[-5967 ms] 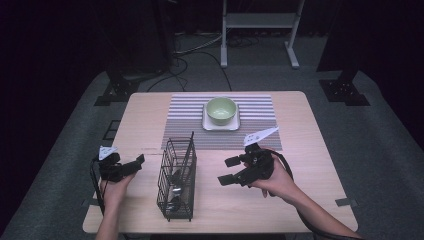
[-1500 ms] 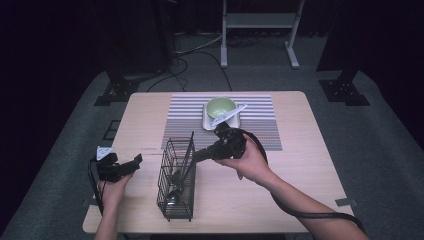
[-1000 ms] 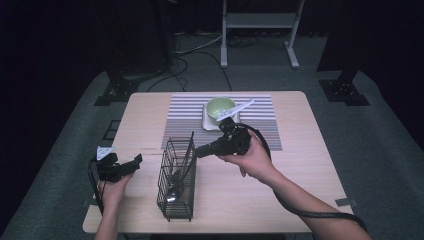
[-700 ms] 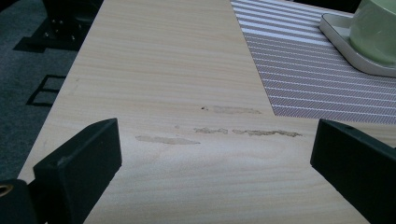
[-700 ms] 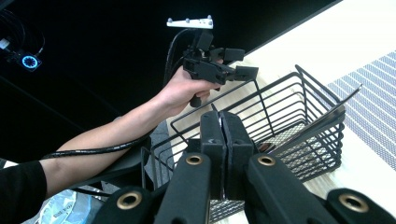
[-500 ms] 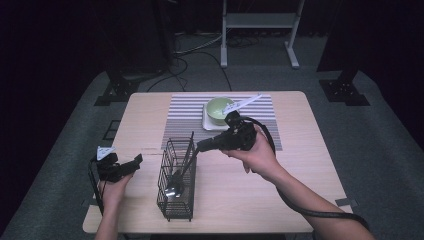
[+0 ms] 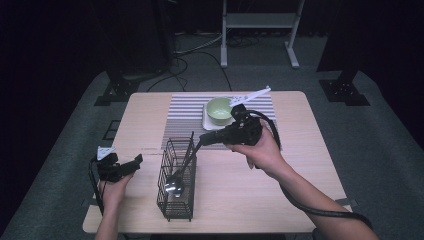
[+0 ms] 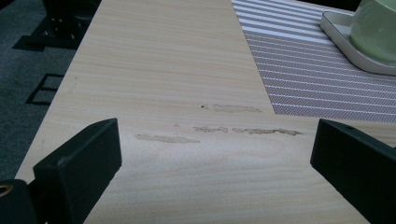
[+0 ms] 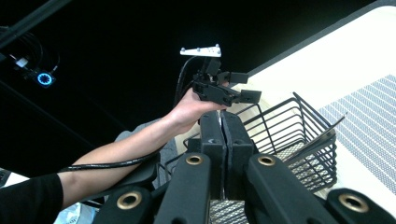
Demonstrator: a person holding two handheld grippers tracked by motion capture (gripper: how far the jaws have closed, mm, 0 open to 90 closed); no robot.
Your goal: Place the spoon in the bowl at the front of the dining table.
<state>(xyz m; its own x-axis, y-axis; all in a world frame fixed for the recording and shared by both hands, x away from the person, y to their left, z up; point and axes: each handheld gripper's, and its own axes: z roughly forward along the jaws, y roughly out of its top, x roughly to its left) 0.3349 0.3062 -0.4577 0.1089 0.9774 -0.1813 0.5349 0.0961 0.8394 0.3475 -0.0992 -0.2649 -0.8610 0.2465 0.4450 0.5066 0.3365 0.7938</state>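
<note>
While the left gripper (image 7: 131, 163) rests with jaws spread on the table (image 7: 300, 150), the right gripper (image 7: 204, 139) pinches a spoon's handle (image 7: 189, 153), its bowl down inside the black wire basket (image 7: 167, 202).

right hand-held gripper (image 7: 204, 139) | clamps spoon (image 7: 176, 181) | in wire basket (image 7: 176, 200)

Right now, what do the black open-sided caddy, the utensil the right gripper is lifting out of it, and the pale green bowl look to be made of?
Black open-sided caddy: thin metal wire, apparently matt black coated; you see through its bars. Utensil: likely polished metal, since its spoon-like end glints, with a thin dark handle. Pale green bowl: probably glazed ceramic, smooth with a soft sheen, though plastic is possible. Right gripper is shut on the handle.
</note>
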